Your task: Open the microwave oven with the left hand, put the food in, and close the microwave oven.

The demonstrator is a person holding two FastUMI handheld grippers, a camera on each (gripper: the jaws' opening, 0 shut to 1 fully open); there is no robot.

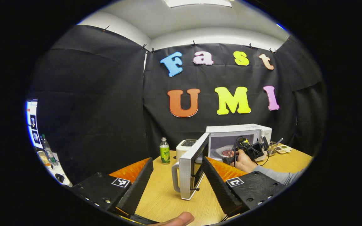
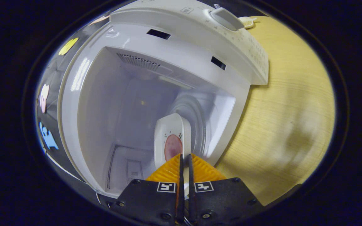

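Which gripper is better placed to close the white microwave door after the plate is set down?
Left. The open left gripper already faces the swung-open white microwave door. The right gripper is shut on the white plate with a slice of meat inside the cavity.

No words or numbers can be read here. The label on the green bottle (image 1: pixel 165 151) is too small to make out. The marks on the microwave (image 2: pixel 250 47) front are too blurry. The square tags (image 1: pixel 120 182) on the left gripper (image 1: pixel 177 159) show black-and-white shapes, not letters.
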